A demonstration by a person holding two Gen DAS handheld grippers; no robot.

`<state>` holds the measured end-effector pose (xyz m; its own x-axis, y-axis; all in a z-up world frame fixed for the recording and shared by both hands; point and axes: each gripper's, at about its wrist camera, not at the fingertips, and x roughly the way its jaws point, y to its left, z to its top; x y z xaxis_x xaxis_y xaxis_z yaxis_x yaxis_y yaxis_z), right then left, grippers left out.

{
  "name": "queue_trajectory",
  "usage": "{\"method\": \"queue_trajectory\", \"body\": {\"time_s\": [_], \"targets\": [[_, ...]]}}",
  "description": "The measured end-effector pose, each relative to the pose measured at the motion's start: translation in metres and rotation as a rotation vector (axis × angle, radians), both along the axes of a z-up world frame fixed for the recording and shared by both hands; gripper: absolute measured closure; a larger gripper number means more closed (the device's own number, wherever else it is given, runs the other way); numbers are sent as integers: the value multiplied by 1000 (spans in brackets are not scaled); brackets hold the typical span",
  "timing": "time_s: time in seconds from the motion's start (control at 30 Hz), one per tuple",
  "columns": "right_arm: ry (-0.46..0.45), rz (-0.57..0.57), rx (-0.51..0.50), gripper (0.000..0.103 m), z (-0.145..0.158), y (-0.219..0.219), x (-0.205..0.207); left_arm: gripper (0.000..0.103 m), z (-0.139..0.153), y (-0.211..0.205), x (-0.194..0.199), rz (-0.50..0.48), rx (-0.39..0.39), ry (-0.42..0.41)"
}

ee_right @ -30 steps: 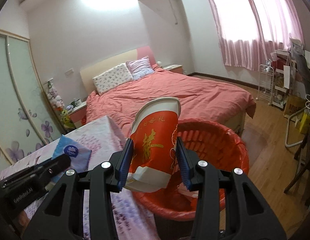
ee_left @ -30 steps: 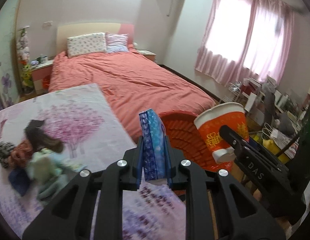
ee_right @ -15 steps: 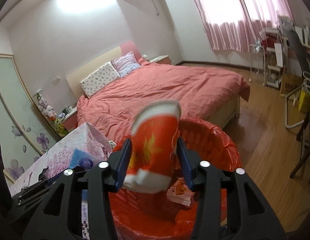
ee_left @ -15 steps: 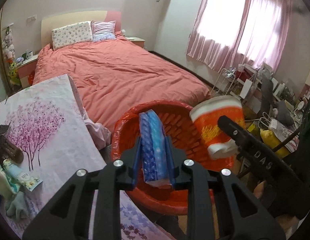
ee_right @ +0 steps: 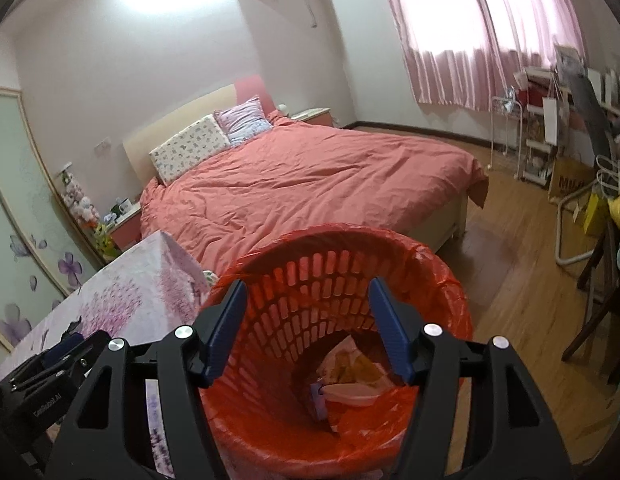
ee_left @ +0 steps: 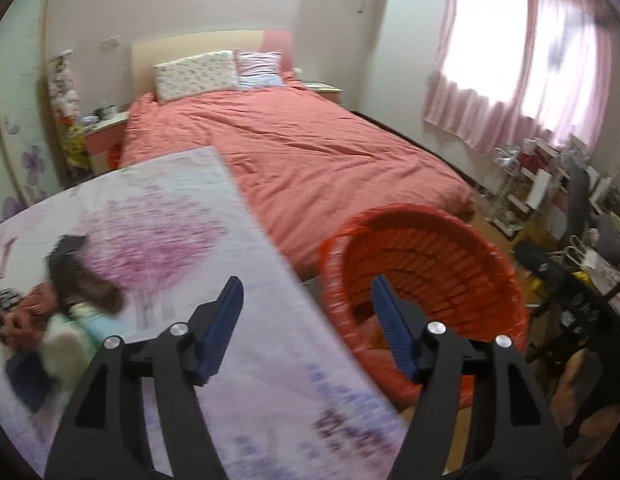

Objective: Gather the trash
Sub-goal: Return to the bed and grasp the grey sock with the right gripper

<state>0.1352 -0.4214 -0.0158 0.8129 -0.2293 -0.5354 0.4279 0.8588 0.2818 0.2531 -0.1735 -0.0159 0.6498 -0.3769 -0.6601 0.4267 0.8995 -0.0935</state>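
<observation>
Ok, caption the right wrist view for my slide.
Open right gripper poised above the red basket, trash lying at its bottom, beside the floral-clothed table.

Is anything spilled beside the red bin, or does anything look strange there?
Nothing stands out. The trash lies inside the red bin, whose liner is folded over its rim. No litter shows on the visible floor beside it. Both grippers are open and empty.

The waste basket (ee_right: 342, 280) stands just right of the table (ee_right: 122, 300), before the bed (ee_right: 310, 176); a paper cup (ee_right: 350, 384) lies in it.
</observation>
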Motion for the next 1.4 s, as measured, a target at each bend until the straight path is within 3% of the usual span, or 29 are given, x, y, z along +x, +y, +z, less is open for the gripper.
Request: {"method": "queue_trajectory", "body": {"time_s": [0.33,0.5,0.73,0.83,0.97,1.03,1.07,1.2,1.4], "targets": [[24,210,-59,40,5,95,16,28,12,121,-16,214,52,-37],[54,358,-51,40,-5,153,31,28,3,196,-20,342,70,-23],[102,512,-53,41,-16,218,48,28,-8,265,-29,472,111,-50],[142,542,-70,42,-25,240,56,28,-12,275,-30,480,113,-28],[216,560,-66,48,-41,252,68,28,-21,288,-26,477,56,56],[247,577,-52,58,-48,254,70,28,-25,289,-26,469,43,62],[255,587,-38,70,-51,255,70,28,-25,287,-26,459,41,60],[244,593,-20,85,-51,255,67,28,-27,275,-25,412,25,55],[220,554,-59,90,-43,243,61,29,-31,252,-15,359,10,65]]}}
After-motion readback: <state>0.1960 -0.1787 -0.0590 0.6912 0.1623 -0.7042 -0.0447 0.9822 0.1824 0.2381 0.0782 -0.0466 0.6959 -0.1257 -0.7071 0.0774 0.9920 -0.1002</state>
